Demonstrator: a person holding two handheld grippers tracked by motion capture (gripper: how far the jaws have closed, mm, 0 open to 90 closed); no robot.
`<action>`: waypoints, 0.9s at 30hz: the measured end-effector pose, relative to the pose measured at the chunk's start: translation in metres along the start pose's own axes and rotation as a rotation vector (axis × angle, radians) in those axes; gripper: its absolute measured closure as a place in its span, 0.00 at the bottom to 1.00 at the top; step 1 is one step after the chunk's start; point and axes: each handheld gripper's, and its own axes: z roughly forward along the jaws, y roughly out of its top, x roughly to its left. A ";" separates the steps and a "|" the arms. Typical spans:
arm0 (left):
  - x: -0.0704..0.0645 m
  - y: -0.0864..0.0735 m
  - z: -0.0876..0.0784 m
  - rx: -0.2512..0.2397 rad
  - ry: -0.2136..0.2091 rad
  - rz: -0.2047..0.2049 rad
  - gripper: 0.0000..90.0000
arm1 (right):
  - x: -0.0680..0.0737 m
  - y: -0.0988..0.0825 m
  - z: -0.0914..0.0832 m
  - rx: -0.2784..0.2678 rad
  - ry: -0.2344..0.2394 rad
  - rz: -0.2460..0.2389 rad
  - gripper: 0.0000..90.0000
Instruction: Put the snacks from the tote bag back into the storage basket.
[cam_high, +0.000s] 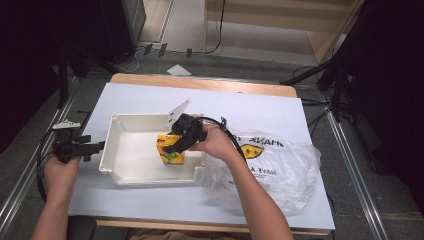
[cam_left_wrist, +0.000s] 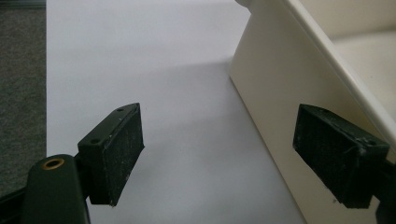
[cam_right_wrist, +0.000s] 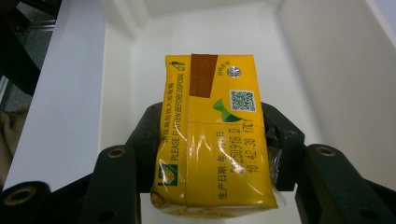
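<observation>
A yellow drink carton (cam_high: 172, 157) stands inside the white plastic bin (cam_high: 107, 145), toward its right side. My right gripper (cam_high: 173, 145) reaches into the bin from the right and is shut on the carton. In the right gripper view the carton (cam_right_wrist: 210, 121) fills the gap between both black pads, with the bin's floor and walls (cam_right_wrist: 317, 70) around it. My left gripper (cam_high: 97, 146) is level just outside the bin's left wall, and it is open. The left gripper view shows its jaws (cam_left_wrist: 219, 154) wide apart over the white table, the right pad close to the bin's outer wall (cam_left_wrist: 280, 88).
A crumpled clear plastic bag (cam_high: 280, 165) with yellow and black print lies right of the bin, under my right forearm. A white sheet (cam_high: 150, 97) covers the wooden table. Dark stands and cables surround the table on the floor.
</observation>
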 end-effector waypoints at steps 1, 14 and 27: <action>0.000 0.000 0.000 0.000 0.000 0.000 0.19 | 0.000 0.000 0.000 0.000 0.000 0.000 0.57; 0.000 0.000 0.000 0.000 0.000 0.000 0.19 | 0.000 -0.010 -0.003 0.010 0.003 -0.001 0.56; 0.000 0.000 0.000 0.001 0.000 0.003 0.19 | 0.007 -0.013 -0.002 0.002 0.000 -0.049 0.55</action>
